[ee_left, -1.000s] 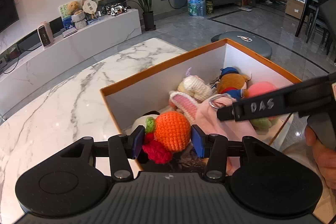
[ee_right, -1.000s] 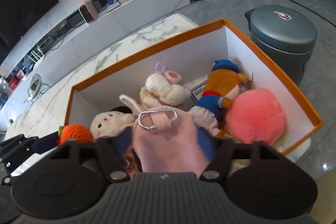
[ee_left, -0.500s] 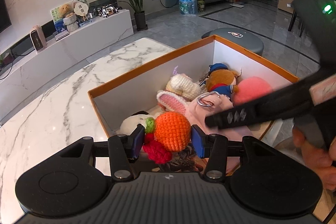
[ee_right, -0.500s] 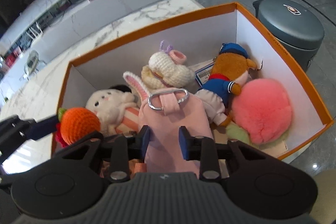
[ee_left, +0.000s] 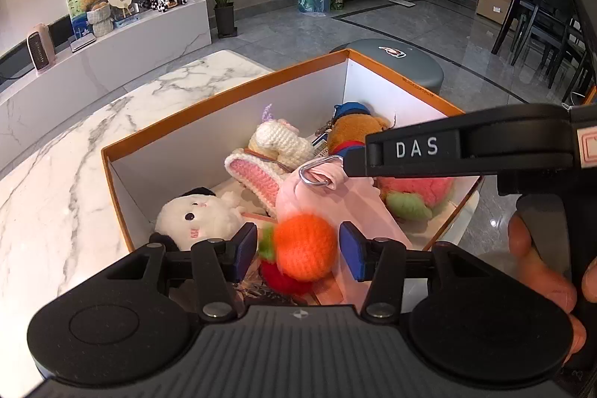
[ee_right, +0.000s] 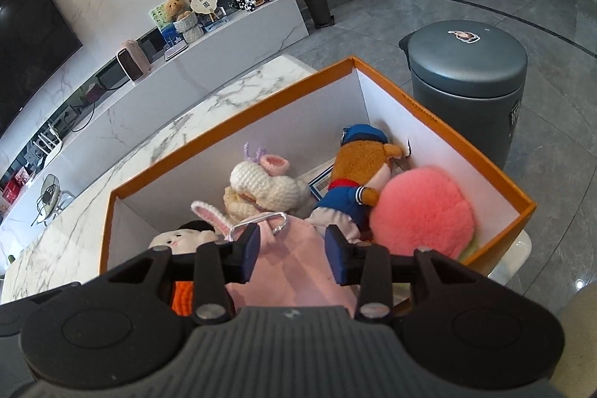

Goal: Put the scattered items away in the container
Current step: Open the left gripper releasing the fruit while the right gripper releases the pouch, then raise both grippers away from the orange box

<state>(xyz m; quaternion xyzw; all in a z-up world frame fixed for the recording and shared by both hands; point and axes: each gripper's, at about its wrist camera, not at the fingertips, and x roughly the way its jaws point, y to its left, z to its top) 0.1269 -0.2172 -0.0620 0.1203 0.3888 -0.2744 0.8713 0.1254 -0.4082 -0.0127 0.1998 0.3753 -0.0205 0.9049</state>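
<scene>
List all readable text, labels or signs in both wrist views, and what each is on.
"DAS": white letters on the side of the right gripper's finger, left wrist view.
Barcode label inside the orange box: print too small to read.
Small print along the box's far rim: too small to read.
Sticker on the grey bin lid: a picture, no legible words.

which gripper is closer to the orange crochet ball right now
Left. The orange crochet ball sits between the left gripper's opening jaws; the right gripper, also opening, straddles the pink pouch beside it.
</scene>
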